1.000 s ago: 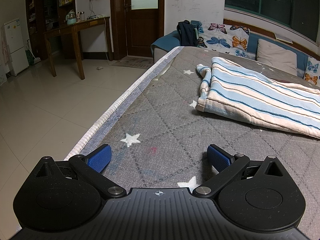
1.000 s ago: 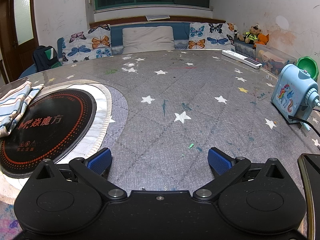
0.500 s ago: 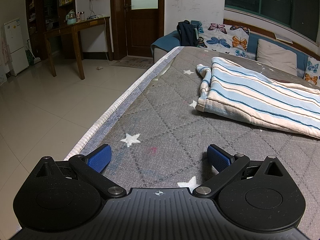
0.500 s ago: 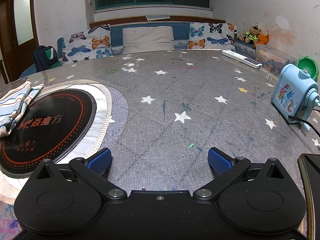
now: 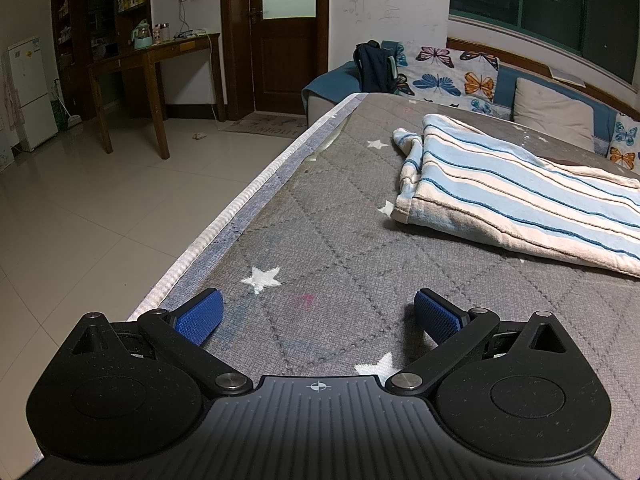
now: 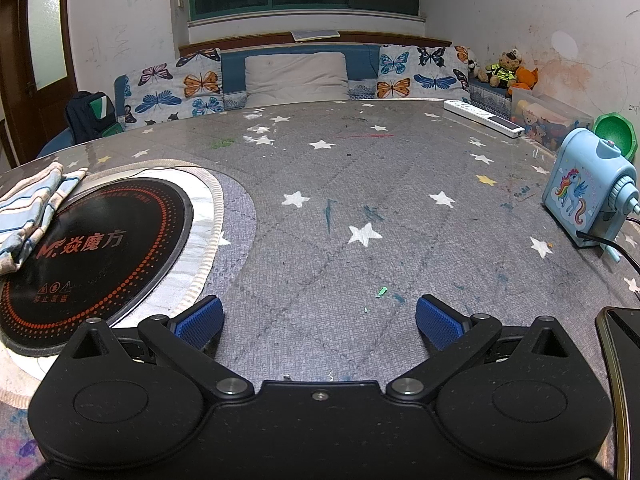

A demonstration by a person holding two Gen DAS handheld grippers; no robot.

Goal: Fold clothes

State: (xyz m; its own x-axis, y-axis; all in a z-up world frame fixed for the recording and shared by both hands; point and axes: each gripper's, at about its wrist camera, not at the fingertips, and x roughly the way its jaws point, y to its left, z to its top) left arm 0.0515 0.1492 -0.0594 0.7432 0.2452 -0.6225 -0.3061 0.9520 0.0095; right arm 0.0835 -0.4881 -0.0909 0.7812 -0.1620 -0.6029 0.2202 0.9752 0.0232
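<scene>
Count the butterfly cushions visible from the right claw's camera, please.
2: one butterfly cushion left of the plain pillow, another butterfly cushion right of it. Others may be hidden.

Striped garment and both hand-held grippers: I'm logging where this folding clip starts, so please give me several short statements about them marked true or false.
1. The left hand-held gripper is open and holds nothing. True.
2. The striped garment hangs over the table edge. False: it lies on the grey star-patterned table cover, away from the edge.
3. The right hand-held gripper grips the garment. False: it is open and empty, with the garment far off to its left.
4. Part of the garment lies over the black round hotplate. True.
5. A blue unicorn pencil sharpener stands at the right of the table. True.
</scene>
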